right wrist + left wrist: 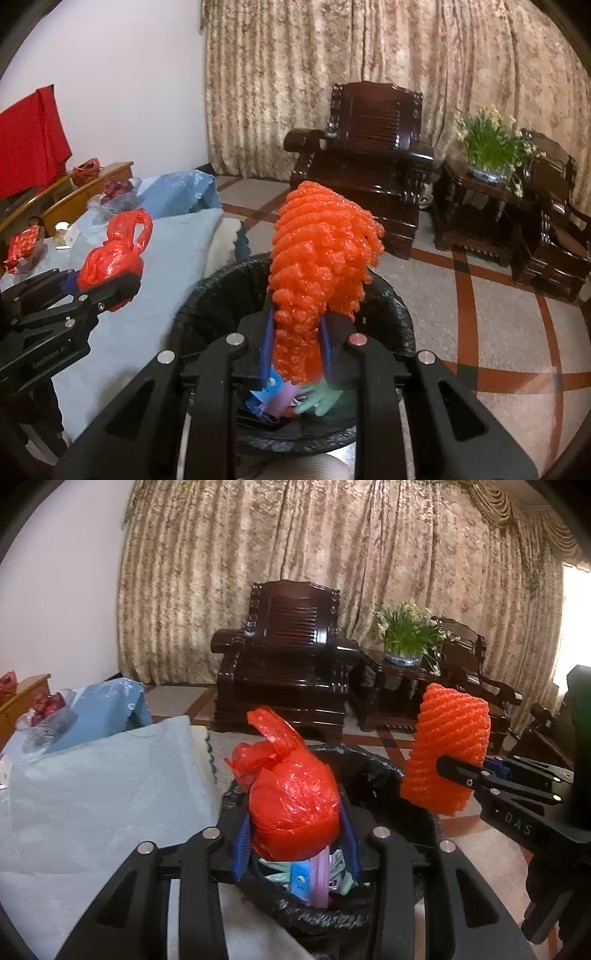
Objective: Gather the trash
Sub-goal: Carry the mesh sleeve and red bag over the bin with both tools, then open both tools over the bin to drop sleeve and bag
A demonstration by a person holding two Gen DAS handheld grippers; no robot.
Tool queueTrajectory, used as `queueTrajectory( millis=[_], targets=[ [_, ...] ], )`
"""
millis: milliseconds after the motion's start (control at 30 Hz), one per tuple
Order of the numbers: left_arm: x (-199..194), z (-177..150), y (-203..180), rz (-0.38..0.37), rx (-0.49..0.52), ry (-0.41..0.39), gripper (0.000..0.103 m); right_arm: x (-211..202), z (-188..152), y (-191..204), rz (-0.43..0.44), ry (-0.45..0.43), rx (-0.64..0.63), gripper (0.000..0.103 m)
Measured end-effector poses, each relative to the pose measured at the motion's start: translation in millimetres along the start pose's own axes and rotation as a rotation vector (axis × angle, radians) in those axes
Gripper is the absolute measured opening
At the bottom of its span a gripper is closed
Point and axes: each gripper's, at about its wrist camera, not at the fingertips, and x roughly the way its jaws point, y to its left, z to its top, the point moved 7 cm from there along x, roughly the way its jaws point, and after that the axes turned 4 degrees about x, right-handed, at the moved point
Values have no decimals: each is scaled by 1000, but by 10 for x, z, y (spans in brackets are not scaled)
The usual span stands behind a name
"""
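Orange foam net (317, 280) upright, right gripper (295, 354) clamping | red bag (291, 797) upright, seemingly, left gripper (295, 849) clamping

Both wrist cameras look forward and downward along their own fingers, close above a black-lined bin (365, 771) beside a cloth-covered table (155, 295). Each view catches the other gripper at its edge; both share the dark wooden armchair (280, 657) and patterned curtain (369, 55) beyond.

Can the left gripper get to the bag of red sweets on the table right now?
Probably not: the left gripper is shut on a red plastic bag, so it has no free grip. The sweets lie unobstructed across the table.
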Motion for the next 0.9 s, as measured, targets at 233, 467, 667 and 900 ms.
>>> queueTrajectory(
  millis=[233, 467, 667, 900],
  targets=[
    [403, -64, -55, -9, 22, 26, 40, 240, -104, -218, -31, 32, 19, 20],
    [760, -141, -120, -18, 50, 65, 40, 530, -213, -351, -34, 73, 28, 20],
    [1015, -170, -183, -26, 65, 93, 40, 840, -338, -396, -27, 125, 30, 20],
    [1222, -215, -233, -47, 89, 121, 44, 1070, -437, -403, -13, 153, 26, 23]
  ],
)
